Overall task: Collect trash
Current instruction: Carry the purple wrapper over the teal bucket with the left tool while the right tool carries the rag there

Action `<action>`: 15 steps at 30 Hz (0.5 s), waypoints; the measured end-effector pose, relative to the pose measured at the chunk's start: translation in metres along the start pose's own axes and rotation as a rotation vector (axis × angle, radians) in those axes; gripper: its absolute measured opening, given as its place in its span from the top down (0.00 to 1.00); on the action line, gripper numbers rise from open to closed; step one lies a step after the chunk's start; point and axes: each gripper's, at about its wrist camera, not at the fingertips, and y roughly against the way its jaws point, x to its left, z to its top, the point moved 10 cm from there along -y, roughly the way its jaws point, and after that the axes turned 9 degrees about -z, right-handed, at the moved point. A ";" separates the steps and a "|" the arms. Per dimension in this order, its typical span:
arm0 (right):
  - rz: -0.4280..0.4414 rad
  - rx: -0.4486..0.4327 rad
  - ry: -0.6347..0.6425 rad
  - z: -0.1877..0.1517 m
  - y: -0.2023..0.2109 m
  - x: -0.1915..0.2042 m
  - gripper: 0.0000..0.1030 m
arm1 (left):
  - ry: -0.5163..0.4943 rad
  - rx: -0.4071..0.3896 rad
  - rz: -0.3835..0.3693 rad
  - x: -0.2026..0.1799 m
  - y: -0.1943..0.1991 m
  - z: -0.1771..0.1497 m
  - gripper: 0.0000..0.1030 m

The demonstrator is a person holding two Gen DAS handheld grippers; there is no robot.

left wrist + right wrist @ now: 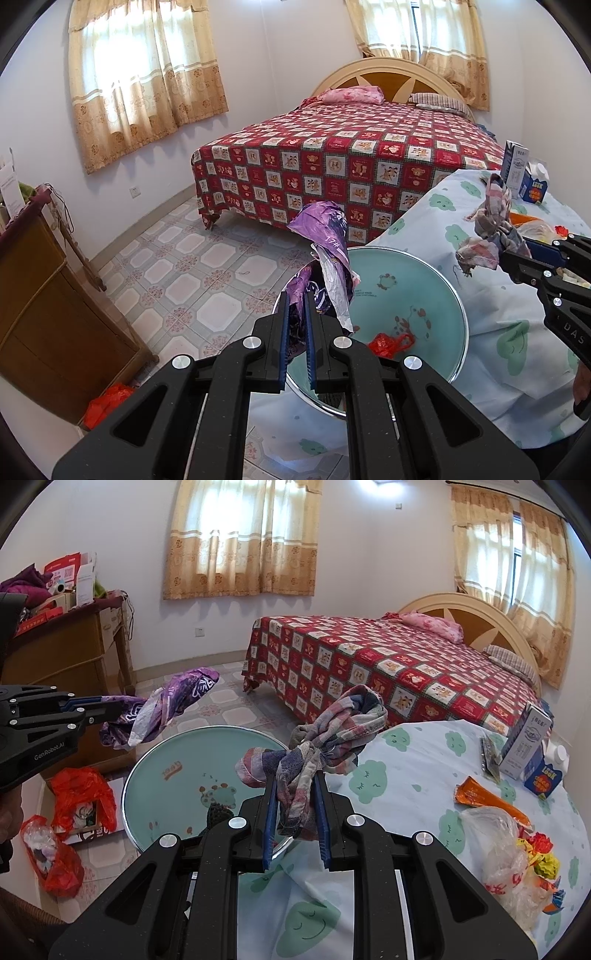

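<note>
above the basin, purple wrapper upright in left gripper

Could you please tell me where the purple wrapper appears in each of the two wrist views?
Left wrist: purple wrapper at centre, rising from the left gripper, above the teal basin.
Right wrist: purple wrapper at left, held above the basin.
Shared landmark: the red checked bed.

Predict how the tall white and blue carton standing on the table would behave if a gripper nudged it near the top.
The carton would probably tip rather than slide: it stands tall on a narrow base, on a soft cloth. It looks like stiff card, so likely keeps its shape. Full or empty cannot be told, so its weight is uncertain.
</note>
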 end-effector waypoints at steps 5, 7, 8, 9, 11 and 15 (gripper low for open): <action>0.009 0.000 0.006 0.002 -0.002 0.003 0.81 | -0.003 0.006 0.008 0.001 -0.002 -0.002 0.92; 0.011 -0.001 0.009 0.002 -0.002 0.005 0.81 | 0.001 0.007 0.010 0.001 -0.003 -0.002 0.92; 0.013 0.000 0.011 0.002 -0.003 0.006 0.81 | 0.001 0.007 0.015 0.002 -0.003 -0.003 0.92; 0.015 0.000 0.012 0.002 -0.003 0.007 0.81 | 0.001 0.007 0.018 0.003 -0.003 -0.003 0.92; 0.018 0.001 0.017 0.002 -0.003 0.010 0.81 | 0.006 0.008 0.017 0.004 -0.003 -0.003 0.92; 0.023 0.002 0.022 0.002 -0.004 0.013 0.81 | 0.009 0.008 0.020 0.005 -0.001 -0.004 0.92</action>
